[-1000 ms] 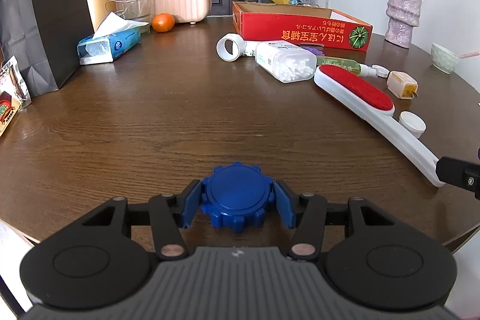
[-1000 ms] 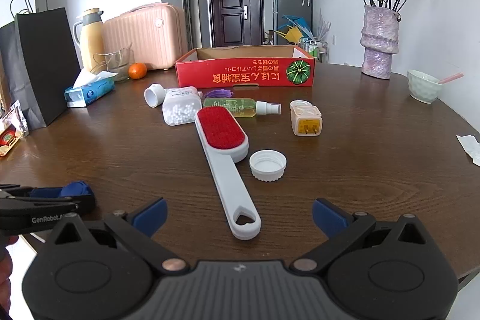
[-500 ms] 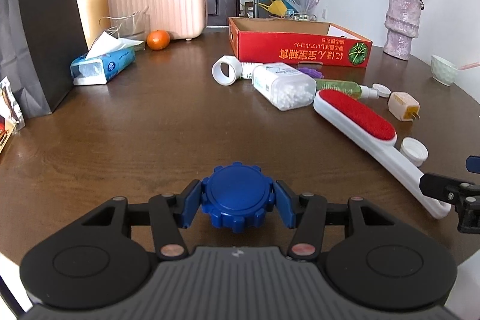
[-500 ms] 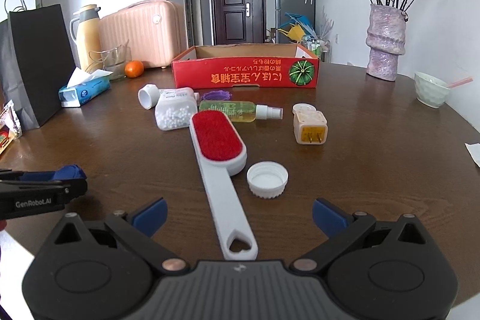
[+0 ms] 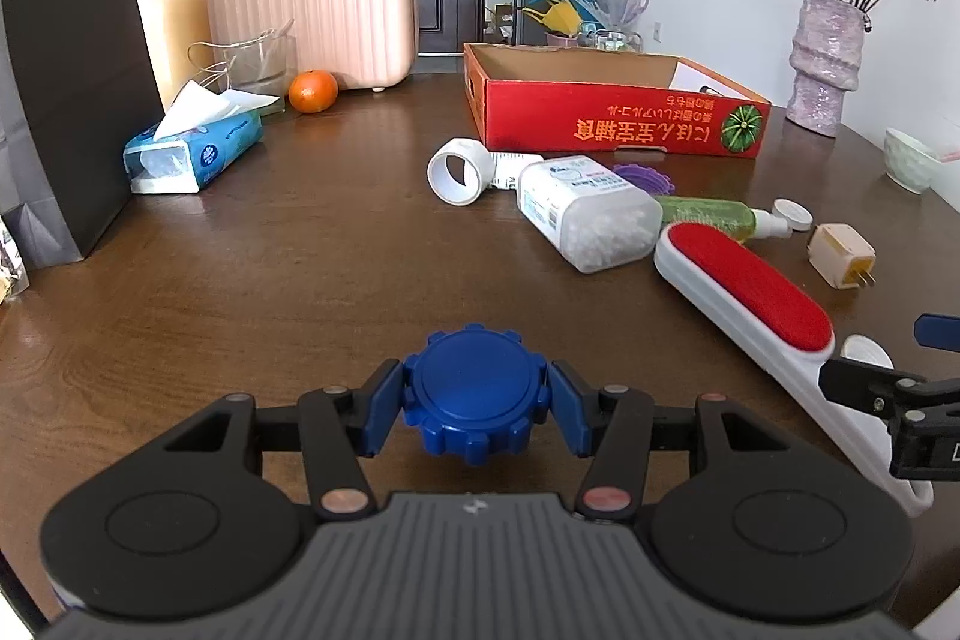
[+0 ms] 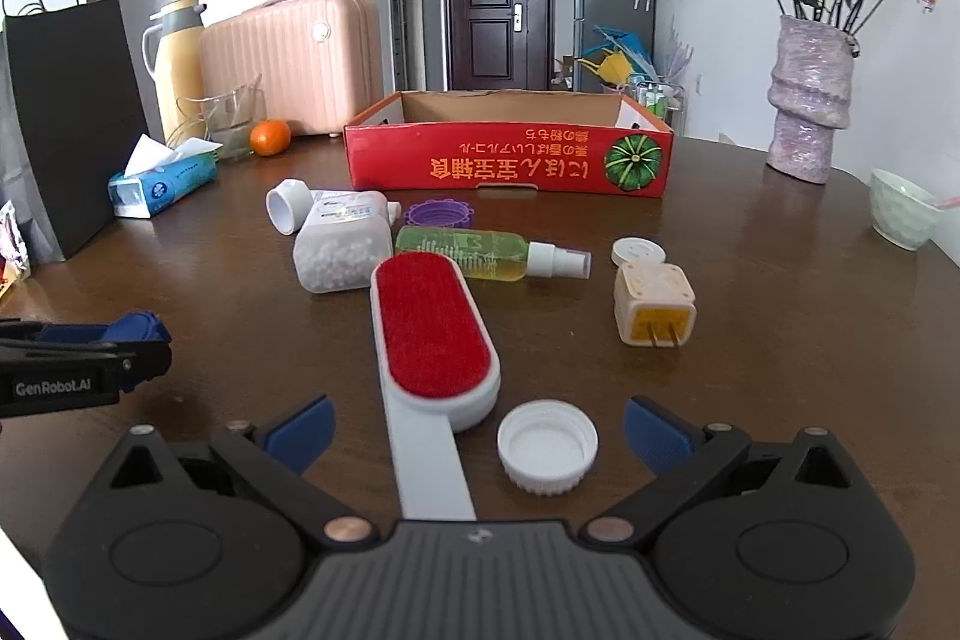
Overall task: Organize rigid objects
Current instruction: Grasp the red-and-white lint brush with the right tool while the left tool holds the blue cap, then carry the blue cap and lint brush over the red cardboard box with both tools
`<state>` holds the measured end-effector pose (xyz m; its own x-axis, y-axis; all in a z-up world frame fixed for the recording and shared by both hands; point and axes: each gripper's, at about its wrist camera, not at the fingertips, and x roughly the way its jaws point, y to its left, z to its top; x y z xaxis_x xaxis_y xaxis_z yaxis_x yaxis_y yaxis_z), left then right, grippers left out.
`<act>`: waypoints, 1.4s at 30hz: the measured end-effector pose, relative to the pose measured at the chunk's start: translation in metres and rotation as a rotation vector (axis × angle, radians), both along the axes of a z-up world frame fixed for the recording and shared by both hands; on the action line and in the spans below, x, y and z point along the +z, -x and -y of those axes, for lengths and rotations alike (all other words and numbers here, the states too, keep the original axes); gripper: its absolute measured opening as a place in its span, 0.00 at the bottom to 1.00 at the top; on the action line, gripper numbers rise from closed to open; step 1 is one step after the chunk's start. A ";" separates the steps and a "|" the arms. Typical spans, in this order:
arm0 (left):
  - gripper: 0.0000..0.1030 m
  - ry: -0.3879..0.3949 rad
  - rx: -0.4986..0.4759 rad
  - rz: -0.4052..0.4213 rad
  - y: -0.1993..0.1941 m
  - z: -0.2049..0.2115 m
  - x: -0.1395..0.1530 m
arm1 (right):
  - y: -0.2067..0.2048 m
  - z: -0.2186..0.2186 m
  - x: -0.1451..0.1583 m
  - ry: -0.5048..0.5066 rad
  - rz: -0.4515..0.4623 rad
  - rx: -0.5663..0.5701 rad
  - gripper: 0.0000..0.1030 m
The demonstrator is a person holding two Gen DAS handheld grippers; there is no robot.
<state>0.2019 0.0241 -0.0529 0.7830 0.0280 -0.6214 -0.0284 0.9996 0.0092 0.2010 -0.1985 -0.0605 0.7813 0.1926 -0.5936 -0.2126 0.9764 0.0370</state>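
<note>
My left gripper (image 5: 474,403) is shut on a blue ridged cap (image 5: 474,391), held above the brown table (image 5: 270,280). My right gripper (image 6: 477,427) stands open over the white handle of a red lint brush (image 6: 435,334), with a white cap (image 6: 547,445) lying between its fingers on the right. Beyond lie a cotton swab box (image 6: 342,250), a green spray bottle (image 6: 474,253), a purple ring (image 6: 438,213), a beige plug (image 6: 654,304) and a white roll (image 6: 287,205). The red cardboard box (image 6: 510,160) stands open behind them. The left gripper shows at the left edge (image 6: 78,358) of the right wrist view.
A tissue pack (image 5: 192,151), an orange (image 5: 313,91), a glass jug (image 5: 252,61), a pink case (image 5: 318,4), a thermos and a black paper bag (image 5: 66,70) line the left side. A purple vase (image 6: 810,100) and a pale bowl (image 6: 903,208) stand at the right.
Both grippers have moved forward over the table toward the objects. The lint brush handle now runs under the right gripper. The blue cap stays clamped in the left one.
</note>
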 end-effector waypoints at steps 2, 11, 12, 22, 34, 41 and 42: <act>0.52 0.002 0.002 -0.001 -0.006 0.000 0.000 | -0.008 -0.001 -0.001 -0.003 -0.002 0.007 0.99; 0.52 0.007 0.003 -0.005 -0.027 0.000 0.003 | -0.040 -0.009 -0.002 0.002 -0.021 0.055 0.87; 0.52 0.007 0.003 -0.006 -0.029 0.000 0.003 | -0.042 -0.011 -0.001 0.000 -0.025 0.062 0.86; 0.52 0.021 0.002 0.001 -0.040 -0.003 0.004 | -0.065 -0.020 -0.008 0.016 -0.074 0.093 0.82; 0.52 0.032 0.003 -0.002 -0.046 -0.004 0.005 | -0.070 -0.027 -0.017 0.033 -0.123 0.123 0.53; 0.52 0.036 0.013 0.020 -0.047 -0.005 0.016 | -0.067 -0.019 -0.004 0.002 -0.078 0.103 0.53; 0.52 0.036 0.013 0.024 -0.047 -0.005 0.017 | -0.066 -0.018 -0.002 0.001 -0.073 0.102 0.53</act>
